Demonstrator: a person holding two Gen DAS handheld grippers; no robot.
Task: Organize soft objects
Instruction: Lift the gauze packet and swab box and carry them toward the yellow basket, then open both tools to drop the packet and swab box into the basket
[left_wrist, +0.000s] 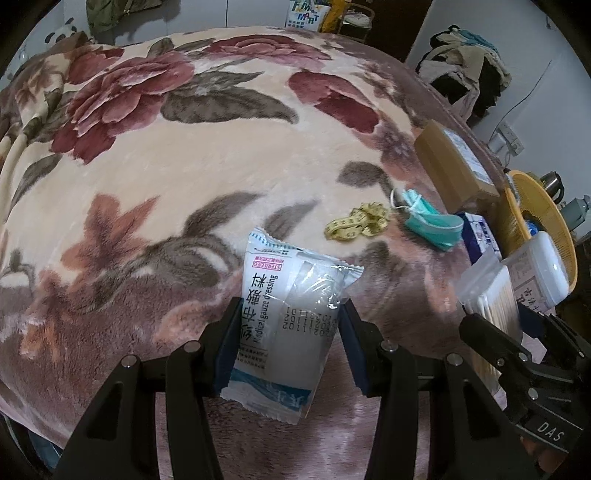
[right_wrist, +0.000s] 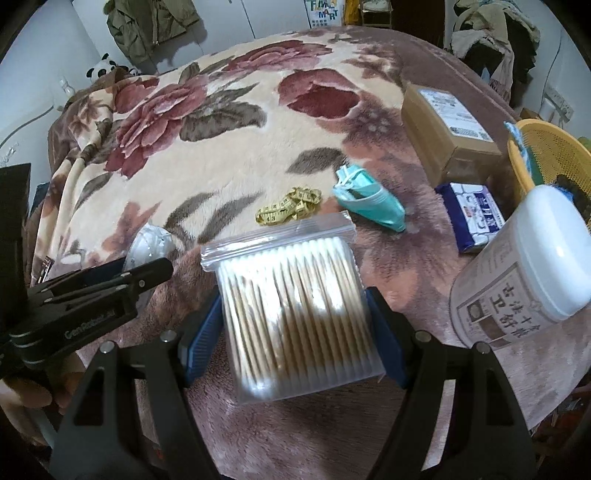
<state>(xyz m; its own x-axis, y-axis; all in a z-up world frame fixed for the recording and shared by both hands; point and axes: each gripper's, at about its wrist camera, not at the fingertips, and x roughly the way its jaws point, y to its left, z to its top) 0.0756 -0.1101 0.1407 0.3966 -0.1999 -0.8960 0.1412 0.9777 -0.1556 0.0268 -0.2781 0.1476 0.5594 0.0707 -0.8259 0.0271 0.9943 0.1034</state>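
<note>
Left claw clamps the white medical gauze dressing packet; right claw clamps the clear zip bag of wooden cotton swabs, both above the floral fleece blanket.

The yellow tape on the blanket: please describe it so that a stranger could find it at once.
On the flowered blanket, look in front of the brown cardboard box toward the middle. A crumpled green face mask lies there, and just left of it the measuring tape. It alone is yellow, a loose tangled ribbon with printed numbers.
</note>
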